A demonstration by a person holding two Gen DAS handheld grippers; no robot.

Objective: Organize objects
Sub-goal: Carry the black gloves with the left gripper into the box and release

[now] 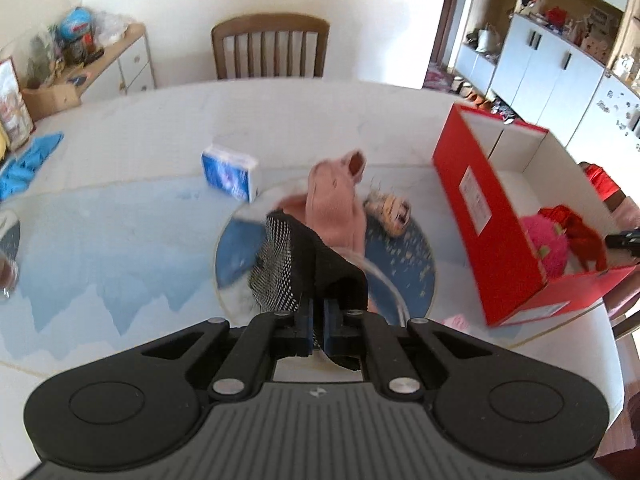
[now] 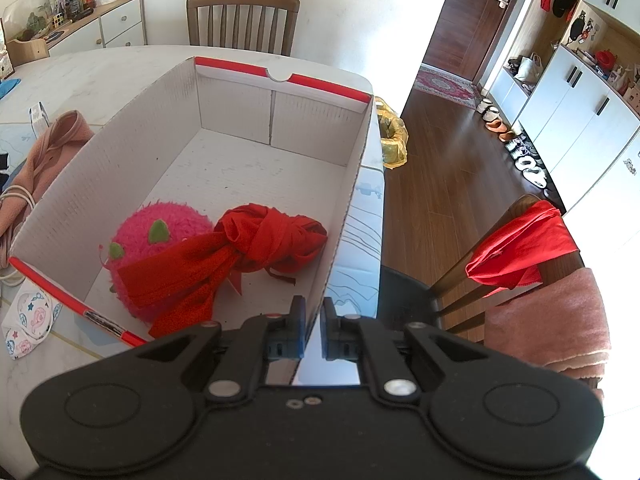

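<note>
My left gripper (image 1: 316,312) is shut on a black mesh cloth (image 1: 296,260), which hangs lifted above the round blue mat (image 1: 416,256). Behind the cloth, a pink garment (image 1: 336,208) and a small striped furry thing (image 1: 390,210) lie on the table. The red shoebox (image 1: 480,216) stands to the right. In the right wrist view my right gripper (image 2: 314,312) is shut on the near right wall of that box (image 2: 340,236). Inside the box lie a pink plush ball (image 2: 160,232) and a knotted red cloth (image 2: 268,236).
A blue-and-white tissue pack (image 1: 230,174) and a blue cloth (image 1: 28,160) lie on the table to the left. A patterned face mask (image 2: 28,320) sits by the box's near left corner. A wooden chair (image 1: 270,48) stands behind the table, and another chair with a red cloth (image 2: 520,248) stands to the right.
</note>
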